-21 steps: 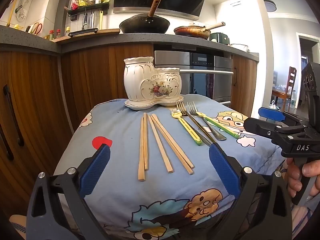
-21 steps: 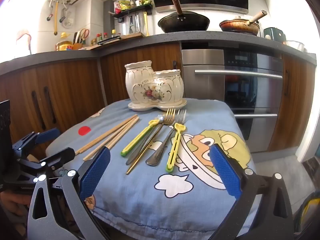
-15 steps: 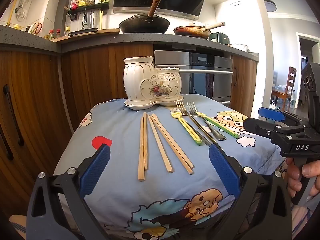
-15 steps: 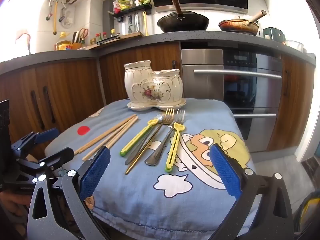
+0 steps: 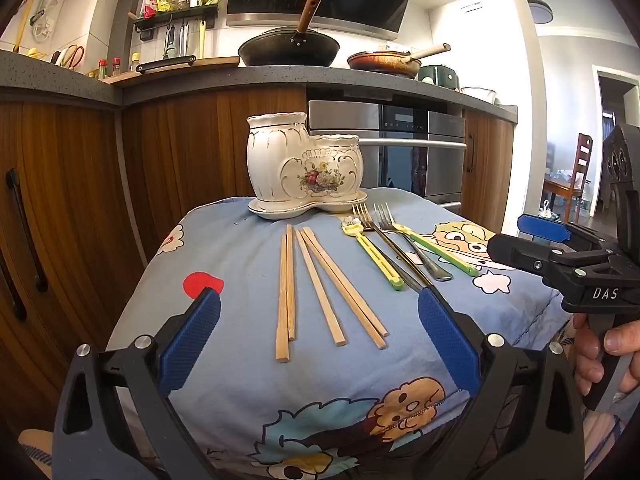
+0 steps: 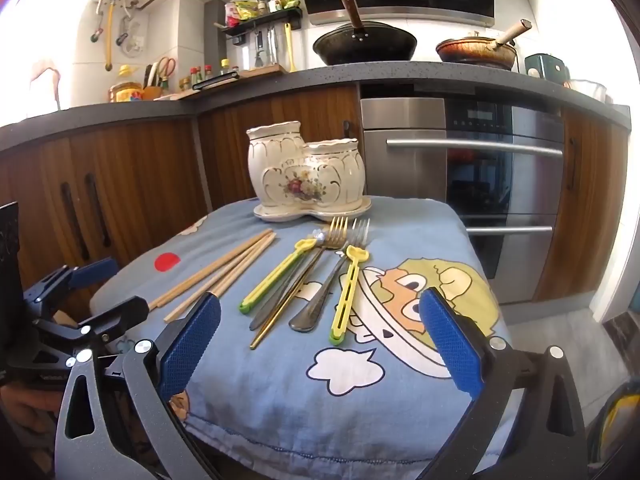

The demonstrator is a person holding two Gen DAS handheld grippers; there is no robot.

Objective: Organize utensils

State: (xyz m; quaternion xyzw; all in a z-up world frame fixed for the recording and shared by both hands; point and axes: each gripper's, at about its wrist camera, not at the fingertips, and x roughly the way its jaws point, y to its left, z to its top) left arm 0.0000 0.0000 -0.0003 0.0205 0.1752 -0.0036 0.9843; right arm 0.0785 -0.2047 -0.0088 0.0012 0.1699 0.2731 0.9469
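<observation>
A white floral ceramic utensil holder (image 5: 304, 168) with two cups stands at the far side of a small table with a blue cartoon cloth (image 5: 240, 264); it also shows in the right wrist view (image 6: 306, 174). Several wooden chopsticks (image 5: 316, 284) lie in front of it, left of two yellow-green utensils (image 5: 378, 254) and two metal forks (image 5: 404, 240). In the right wrist view the chopsticks (image 6: 224, 272) lie left of the forks (image 6: 320, 276). My left gripper (image 5: 320, 340) is open and empty, near the chopsticks' near ends. My right gripper (image 6: 320, 338) is open and empty, near the fork handles.
Wooden kitchen cabinets (image 5: 80, 200) and a steel oven (image 6: 480, 184) stand behind the table. A wok (image 5: 288, 46) and a pan (image 5: 388, 62) sit on the counter. The table's near edge drops off just below both grippers.
</observation>
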